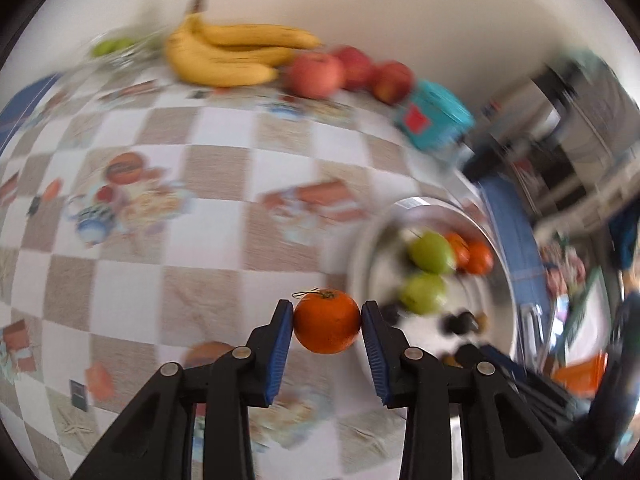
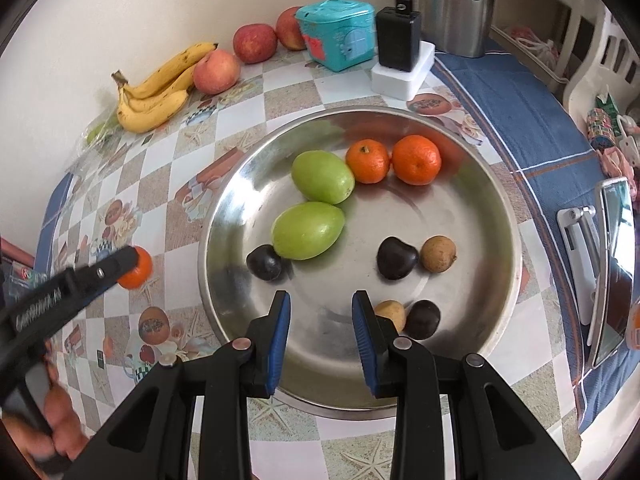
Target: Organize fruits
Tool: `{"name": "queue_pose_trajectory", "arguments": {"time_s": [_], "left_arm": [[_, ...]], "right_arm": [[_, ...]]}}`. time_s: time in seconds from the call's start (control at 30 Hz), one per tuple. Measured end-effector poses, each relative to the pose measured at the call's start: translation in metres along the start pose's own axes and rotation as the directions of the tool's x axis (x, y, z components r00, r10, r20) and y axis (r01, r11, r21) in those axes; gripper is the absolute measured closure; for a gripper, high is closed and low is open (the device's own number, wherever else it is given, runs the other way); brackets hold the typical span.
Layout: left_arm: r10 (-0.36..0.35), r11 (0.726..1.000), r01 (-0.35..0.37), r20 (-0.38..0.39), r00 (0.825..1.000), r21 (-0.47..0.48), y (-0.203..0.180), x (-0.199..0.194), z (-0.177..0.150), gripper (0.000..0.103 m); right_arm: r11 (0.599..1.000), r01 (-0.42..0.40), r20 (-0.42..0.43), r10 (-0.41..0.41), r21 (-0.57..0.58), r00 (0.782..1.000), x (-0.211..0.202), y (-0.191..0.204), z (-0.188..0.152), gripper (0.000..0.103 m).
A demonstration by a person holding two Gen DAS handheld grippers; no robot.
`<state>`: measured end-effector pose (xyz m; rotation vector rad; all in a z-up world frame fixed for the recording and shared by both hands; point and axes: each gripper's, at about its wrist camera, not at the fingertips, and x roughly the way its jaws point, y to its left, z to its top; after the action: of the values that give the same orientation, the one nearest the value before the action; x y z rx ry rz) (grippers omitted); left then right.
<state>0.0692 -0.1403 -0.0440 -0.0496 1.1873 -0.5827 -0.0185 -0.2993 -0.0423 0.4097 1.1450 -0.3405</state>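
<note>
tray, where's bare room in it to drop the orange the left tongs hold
Most bare metal in the tray lies in the middle, between the green fruits, the oranges and the dark fruit; a second patch sits at the near rim, under the empty right tongs. The far part and the near right are crowded. The left tongs grip the held orange.
</note>
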Motion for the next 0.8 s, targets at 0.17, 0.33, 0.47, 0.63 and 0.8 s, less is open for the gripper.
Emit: {"name": "queue_pose_trajectory", "arguments": {"time_s": [0.17,0.33,0.47,0.63,0.8], "left_arm": [[-0.021,0.997,0.024,-0.044,0.999,0.073,-0.029,0.009,-0.010,0.065],[-0.045,0.998,0.049,-0.085,0.995,0.048,-0.028,0.015,-0.014,0.064],[-0.059,0.998,0.062,-0.088,0.994,0.034,-0.026,0.015,-0.015,0.064],[-0.062,0.997,0.066,-0.090,0.994,0.044,-0.028,0.014,-0.015,0.063],[-0.066,0.997,0.071,-0.102,0.993,0.044,-0.028,0.016,-0.015,0.063]], "right_arm": [[0.998,-0.003,0.016,0.001,0.070,1.000,-0.005,-0.016,0.001,0.070],[0.995,-0.011,0.015,0.009,0.100,1.000,-0.005,-0.023,0.000,0.070],[0.995,-0.021,0.016,0.020,0.099,1.000,-0.006,-0.023,0.001,0.070],[0.995,-0.024,0.014,0.023,0.099,1.000,-0.005,-0.022,0.001,0.070],[0.994,-0.023,0.014,0.022,0.103,1.000,-0.005,-0.023,0.000,0.070]]}}
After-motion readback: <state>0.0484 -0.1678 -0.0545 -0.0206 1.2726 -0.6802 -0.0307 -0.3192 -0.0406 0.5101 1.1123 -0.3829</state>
